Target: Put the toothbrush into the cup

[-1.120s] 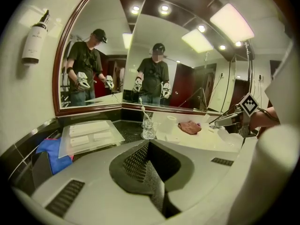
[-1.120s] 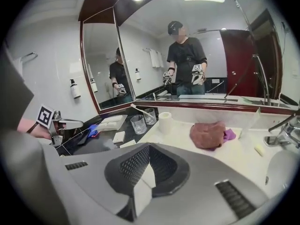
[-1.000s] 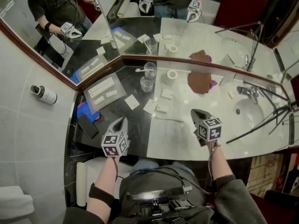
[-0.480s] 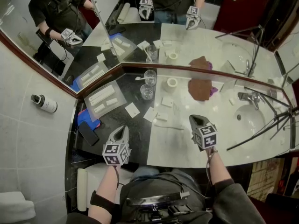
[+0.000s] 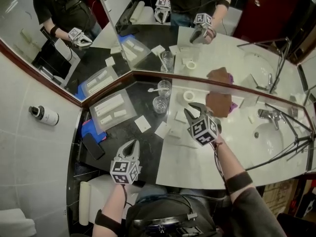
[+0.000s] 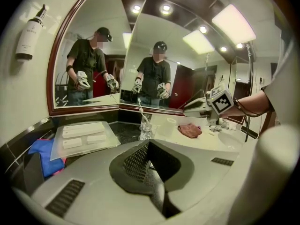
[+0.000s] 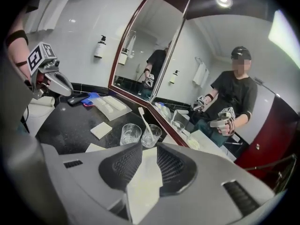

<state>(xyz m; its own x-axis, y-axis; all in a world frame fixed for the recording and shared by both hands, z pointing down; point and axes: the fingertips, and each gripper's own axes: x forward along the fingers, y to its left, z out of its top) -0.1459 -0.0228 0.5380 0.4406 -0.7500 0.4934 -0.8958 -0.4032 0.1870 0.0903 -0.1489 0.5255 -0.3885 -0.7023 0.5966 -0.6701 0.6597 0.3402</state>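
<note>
A white toothbrush (image 7: pixel 146 120) stands head-up in the glass cup (image 7: pixel 151 135) nearer the mirror; a second, empty glass (image 7: pixel 131 134) stands beside it. In the head view that toothbrush (image 5: pixel 152 89) leans left out of its cup (image 5: pixel 164 87). My right gripper (image 5: pixel 193 109) hovers over the pale counter, just right of the cups. Its jaws have just been opening and stand open; only the counter shows between them (image 7: pixel 149 148). My left gripper (image 5: pixel 130 146) is shut and empty near the front edge of the dark counter, its jaws (image 6: pixel 149 145) pointing toward the cups.
A frosted tray (image 5: pixel 111 110) with white packets lies left of the cups, and loose white packets (image 5: pixel 142 124) lie in front of them. A white ring (image 5: pixel 188 96), a brown cloth (image 5: pixel 219 102), the tap (image 5: pixel 269 115) and the sink (image 5: pixel 270 138) are to the right. A phone (image 5: pixel 93 146) lies far left.
My right gripper has moved up and left across the pale counter to beside the cups, rolled over, and its jaws have opened. The left gripper has stayed put.
</note>
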